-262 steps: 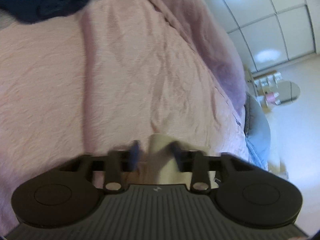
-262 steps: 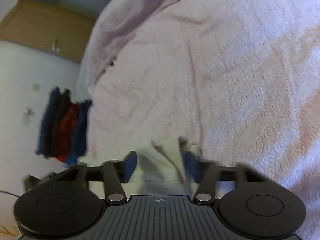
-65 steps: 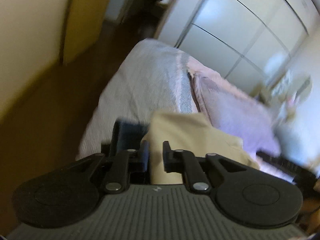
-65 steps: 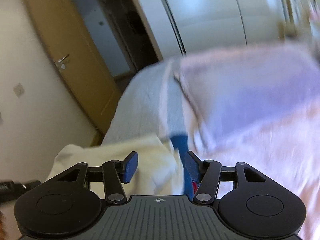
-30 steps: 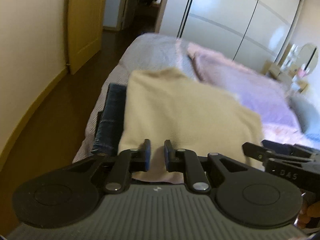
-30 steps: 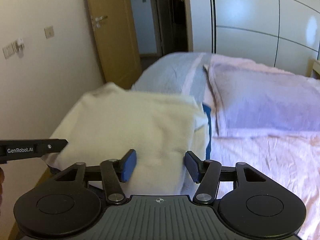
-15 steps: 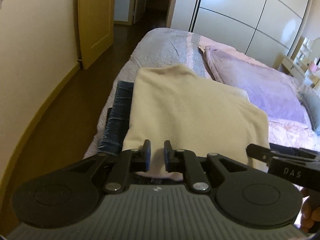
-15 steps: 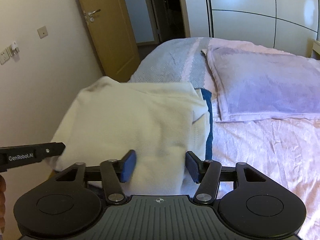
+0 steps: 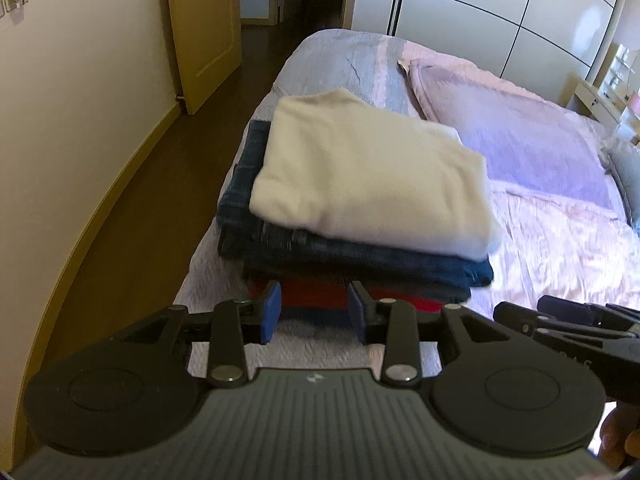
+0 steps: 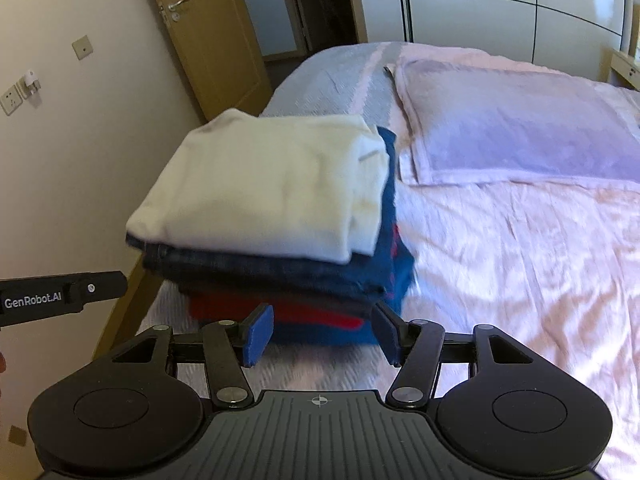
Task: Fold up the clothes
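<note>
Release is done: my left gripper [image 9: 314,312] has just been opening, nothing between its jaws, and my right gripper [image 10: 322,334] stands apart and empty. My folded cream knit top [image 9: 372,176] now caps the stack of folded dark-blue and red clothes [image 9: 360,268] at frame centre, so this garment looks finished.

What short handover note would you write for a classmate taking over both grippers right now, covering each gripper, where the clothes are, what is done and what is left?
Left gripper: jaws just opened, nothing between them.
Right gripper: open, empty.
Clothes: the folded cream garment lies on top of the stack, over the folded jeans and a red item, at the near corner of the bed.
Done: cream garment folded and stacked.
Left: no unfolded clothes in view; look elsewhere for more.
</note>
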Demonstrator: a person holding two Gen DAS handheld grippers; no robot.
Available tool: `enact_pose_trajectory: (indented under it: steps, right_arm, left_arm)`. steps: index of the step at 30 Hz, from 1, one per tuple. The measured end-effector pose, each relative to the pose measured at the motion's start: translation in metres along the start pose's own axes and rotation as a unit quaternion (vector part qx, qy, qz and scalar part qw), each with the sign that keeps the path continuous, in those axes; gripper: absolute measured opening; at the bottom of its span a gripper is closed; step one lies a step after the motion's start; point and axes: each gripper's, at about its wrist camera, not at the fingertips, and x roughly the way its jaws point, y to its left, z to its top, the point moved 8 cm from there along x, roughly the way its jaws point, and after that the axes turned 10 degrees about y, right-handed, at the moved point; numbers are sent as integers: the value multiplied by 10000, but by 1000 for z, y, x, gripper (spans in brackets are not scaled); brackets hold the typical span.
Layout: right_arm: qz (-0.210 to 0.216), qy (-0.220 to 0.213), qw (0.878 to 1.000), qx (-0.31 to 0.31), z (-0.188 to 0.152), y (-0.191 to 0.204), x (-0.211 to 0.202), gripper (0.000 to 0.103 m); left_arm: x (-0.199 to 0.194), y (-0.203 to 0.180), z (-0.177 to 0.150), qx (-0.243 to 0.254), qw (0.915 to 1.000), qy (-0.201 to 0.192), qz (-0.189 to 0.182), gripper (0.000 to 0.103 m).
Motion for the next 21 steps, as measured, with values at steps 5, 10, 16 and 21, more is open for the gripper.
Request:
enact_pose_trajectory:
  steps: [5, 10, 16, 21]
  right_arm:
    - [37, -39, 10000, -82, -21, 0, -27, 59]
    - [116, -120, 9997, -181, -38, -1, -54, 59]
    - [150, -141, 9993, -321, -59, -9, -79, 60]
    - [200, -109, 9991, -355, -79, -19, -98, 61]
  left_arm:
    - [-23, -6, -23, -47, 9999, -6, 110, 36]
    - [-46, -15, -41, -91, 9994, 64, 322, 40]
    - [-68, -29, -62, -210, 9987, 40, 471, 43]
    - [-84, -47, -89, -262, 9981, 46, 563, 46]
